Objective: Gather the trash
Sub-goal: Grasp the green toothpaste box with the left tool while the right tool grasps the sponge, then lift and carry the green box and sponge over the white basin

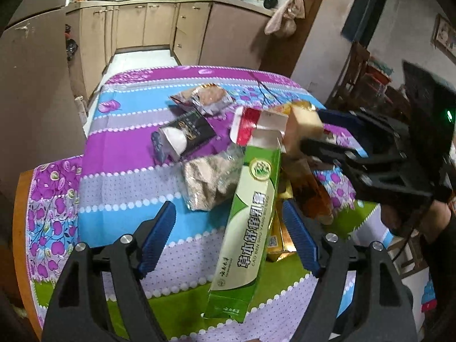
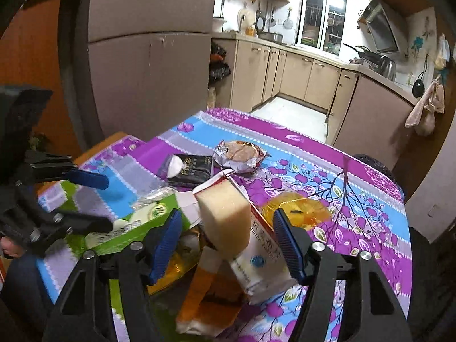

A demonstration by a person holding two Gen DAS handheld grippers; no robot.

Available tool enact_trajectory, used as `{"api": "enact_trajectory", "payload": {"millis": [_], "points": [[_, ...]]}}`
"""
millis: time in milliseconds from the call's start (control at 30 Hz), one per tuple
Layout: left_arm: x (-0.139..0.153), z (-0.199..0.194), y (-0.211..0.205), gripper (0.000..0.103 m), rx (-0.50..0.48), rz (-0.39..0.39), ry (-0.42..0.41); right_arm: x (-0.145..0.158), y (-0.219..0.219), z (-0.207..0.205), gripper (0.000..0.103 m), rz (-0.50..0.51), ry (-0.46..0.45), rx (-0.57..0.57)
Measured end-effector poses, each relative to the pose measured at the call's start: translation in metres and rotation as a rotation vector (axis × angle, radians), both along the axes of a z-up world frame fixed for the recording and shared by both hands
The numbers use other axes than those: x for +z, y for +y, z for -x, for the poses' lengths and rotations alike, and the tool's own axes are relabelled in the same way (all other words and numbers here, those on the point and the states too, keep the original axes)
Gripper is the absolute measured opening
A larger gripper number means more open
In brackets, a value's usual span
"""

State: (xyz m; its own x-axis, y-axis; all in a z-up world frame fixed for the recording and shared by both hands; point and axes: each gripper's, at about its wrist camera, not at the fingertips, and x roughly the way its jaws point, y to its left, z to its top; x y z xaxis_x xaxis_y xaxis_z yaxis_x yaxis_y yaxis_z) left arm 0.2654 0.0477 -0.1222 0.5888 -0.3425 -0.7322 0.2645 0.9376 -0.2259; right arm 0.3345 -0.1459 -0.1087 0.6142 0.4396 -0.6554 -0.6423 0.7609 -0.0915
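A pile of trash lies on the table with the flowered cloth (image 1: 119,188). A long green box (image 1: 250,213) leans on the pile between the blue pads of my left gripper (image 1: 228,239); the left pad stands well off it, so this gripper is open. My right gripper (image 2: 228,242) is open around a beige block (image 2: 225,219) and a white-and-red carton (image 2: 262,259), with gaps on both sides. In the left wrist view the right gripper (image 1: 310,128) comes in from the right, with the beige block (image 1: 303,125) at its tips. In the right wrist view the left gripper (image 2: 108,202) sits at the left by the green box (image 2: 148,219).
Farther back lie a silver bun wrapper (image 2: 239,156), a black packet (image 2: 193,168) and a crumpled clear bag (image 1: 211,182). A yellow plastic tub (image 2: 296,211) and an orange carton (image 2: 205,299) sit in the pile. Kitchen cabinets (image 2: 307,77) stand beyond the table.
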Motion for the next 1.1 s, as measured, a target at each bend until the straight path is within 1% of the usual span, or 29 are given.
{"api": "enact_trajectory", "payload": {"millis": [67,133,167,200,300,333,400,467,500,633,733,867,1100], "points": [[-0.006,0.001,-0.008,0.074,-0.026,-0.013,0.011,-0.003,-0.003,0.000,0.057,0.006,0.001,-0.003],[-0.012,0.002,-0.016,0.074,-0.047,-0.041,0.022,-0.008,-0.009,-0.005,0.048,0.013,-0.004,-0.007],[-0.015,0.002,-0.018,0.074,-0.048,-0.053,0.022,-0.008,-0.011,-0.004,0.045,0.010,-0.010,-0.014],[-0.017,0.003,-0.018,0.074,-0.050,-0.057,0.023,-0.008,-0.014,-0.005,0.037,0.003,-0.012,-0.020],[-0.021,0.006,-0.020,0.074,-0.042,-0.056,0.027,-0.005,-0.022,-0.005,0.034,-0.023,-0.027,-0.043],[-0.022,0.007,-0.019,0.071,-0.041,-0.059,0.025,-0.002,-0.024,-0.003,0.033,-0.034,-0.033,-0.050],[-0.023,0.008,-0.019,0.064,-0.043,-0.057,0.022,0.002,-0.029,-0.003,0.033,-0.062,-0.043,-0.062],[-0.023,0.010,-0.019,0.053,-0.041,-0.041,0.021,0.008,-0.033,0.000,0.032,-0.091,-0.044,-0.066],[-0.024,0.010,-0.019,0.041,-0.035,-0.050,0.025,0.012,-0.035,0.002,0.032,-0.105,-0.049,-0.068],[-0.025,0.010,-0.019,0.039,-0.018,-0.051,0.013,0.027,-0.041,0.015,0.032,-0.138,-0.074,-0.075],[-0.022,0.014,-0.019,0.037,-0.005,-0.031,-0.004,0.037,-0.045,0.025,0.032,-0.161,-0.092,-0.100],[-0.005,0.025,-0.017,0.037,0.025,-0.024,-0.064,0.046,-0.052,0.044,0.032,-0.193,-0.110,-0.147],[0.035,0.048,-0.014,0.036,0.096,-0.022,-0.189,0.053,-0.068,0.080,0.031,-0.232,-0.119,-0.264]]}}
